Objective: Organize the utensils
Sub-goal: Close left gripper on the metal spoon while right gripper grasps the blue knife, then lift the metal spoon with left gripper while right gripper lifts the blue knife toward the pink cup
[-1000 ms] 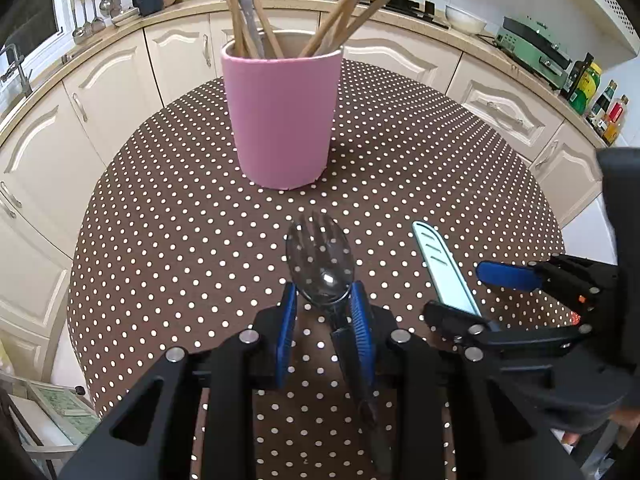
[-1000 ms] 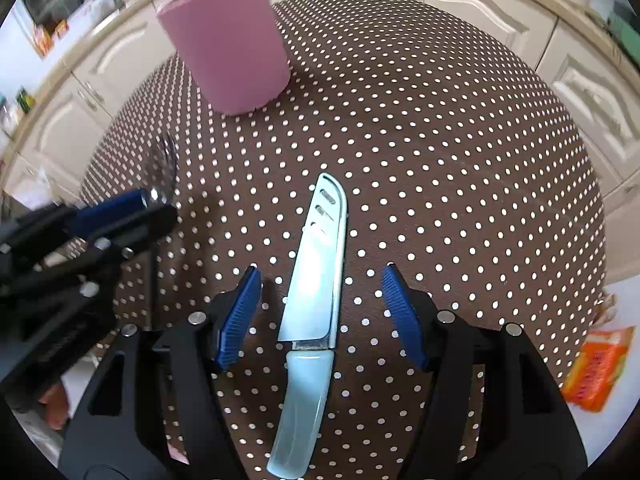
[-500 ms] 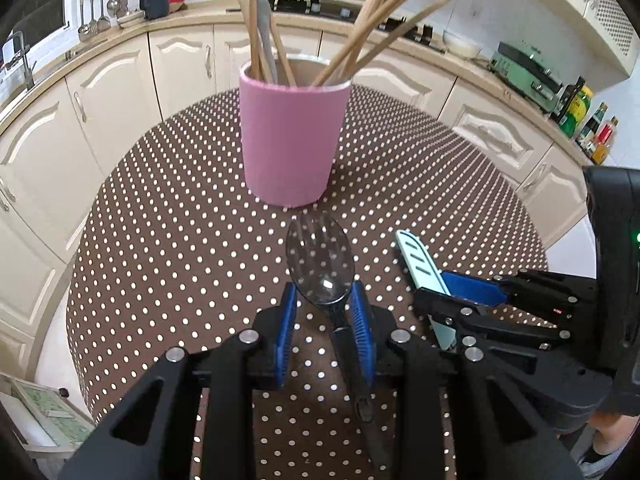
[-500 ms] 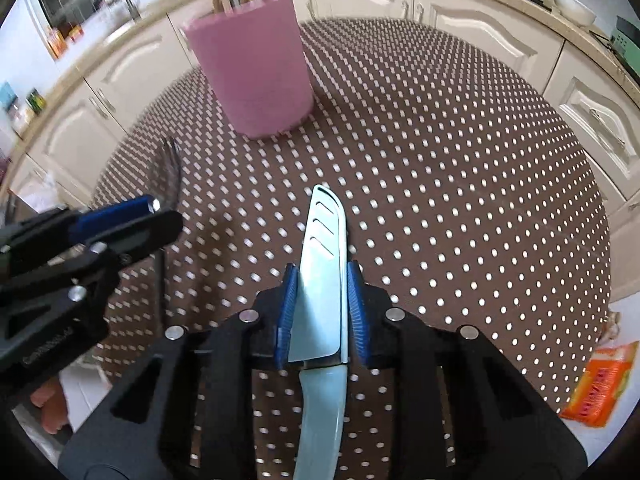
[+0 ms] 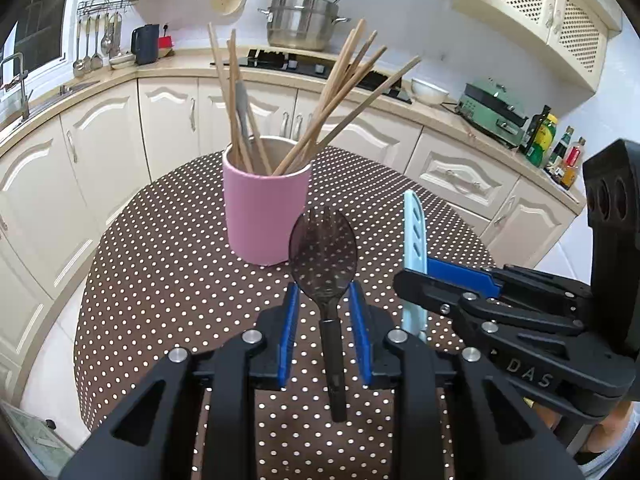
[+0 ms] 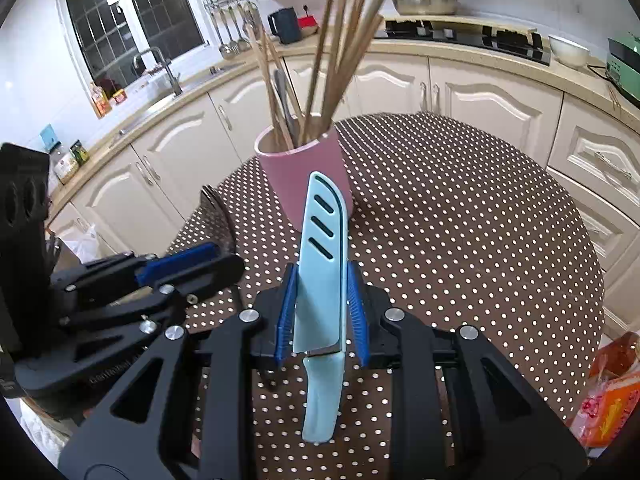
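Observation:
My left gripper [image 5: 324, 300] holds a dark translucent spork [image 5: 323, 256] by the base of its bowl, lifted off the table, its jaws closing a little tighter on it. My right gripper [image 6: 320, 292] is shut on a light blue knife [image 6: 322, 248], blade pointing up and forward, handle hanging below the pads. The pink utensil cup [image 5: 264, 212] stands just beyond both, holding several wooden chopsticks [image 5: 344, 92] and a grey utensil. The right gripper and knife [image 5: 414, 232] show at the right of the left wrist view; the left gripper [image 6: 192, 264] shows at the left of the right wrist view.
A round table [image 5: 160, 260] with a brown polka-dot cloth lies under both grippers. Cream kitchen cabinets and a countertop curve around behind it. An orange packet [image 6: 612, 400] lies near the table's right edge.
The right jaws have closed on the knife. Both grippers have risen and tipped up, lifting knife and spork off the cloth; the cup now sits lower in each view.

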The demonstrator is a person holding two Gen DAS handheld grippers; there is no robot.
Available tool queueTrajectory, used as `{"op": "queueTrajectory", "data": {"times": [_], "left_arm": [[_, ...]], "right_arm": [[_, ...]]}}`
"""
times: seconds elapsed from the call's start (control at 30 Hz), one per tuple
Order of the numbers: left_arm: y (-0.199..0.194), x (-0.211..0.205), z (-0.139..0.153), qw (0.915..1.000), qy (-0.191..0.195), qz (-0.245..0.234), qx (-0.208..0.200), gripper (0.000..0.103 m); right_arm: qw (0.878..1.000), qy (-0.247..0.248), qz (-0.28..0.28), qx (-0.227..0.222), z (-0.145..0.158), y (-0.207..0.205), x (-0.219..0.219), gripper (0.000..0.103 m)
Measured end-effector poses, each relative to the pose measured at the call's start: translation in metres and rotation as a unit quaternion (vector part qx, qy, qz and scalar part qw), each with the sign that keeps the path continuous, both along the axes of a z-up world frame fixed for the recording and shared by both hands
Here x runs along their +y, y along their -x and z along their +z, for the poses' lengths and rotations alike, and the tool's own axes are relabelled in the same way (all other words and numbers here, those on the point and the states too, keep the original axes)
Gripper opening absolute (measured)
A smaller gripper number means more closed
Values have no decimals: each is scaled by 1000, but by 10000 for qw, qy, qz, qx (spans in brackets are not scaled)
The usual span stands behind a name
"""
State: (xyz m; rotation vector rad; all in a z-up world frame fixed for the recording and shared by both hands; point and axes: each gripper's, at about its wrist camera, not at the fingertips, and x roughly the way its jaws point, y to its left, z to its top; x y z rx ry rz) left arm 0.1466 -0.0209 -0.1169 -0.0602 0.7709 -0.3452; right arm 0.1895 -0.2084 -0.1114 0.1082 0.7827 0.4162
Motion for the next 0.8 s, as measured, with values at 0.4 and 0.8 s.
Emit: {"op": "queueTrajectory", "data": {"times": [0.4, 0.8], "left_arm": [[2, -3, 11, 9997, 75, -105, -206, 0], [-21, -20, -9, 9994, 21, -213, 261, 7]], "right_arm": [[9995, -190, 75, -257, 9, 12, 9, 25], [9995, -216, -194, -152, 3, 3, -8, 25]]}}
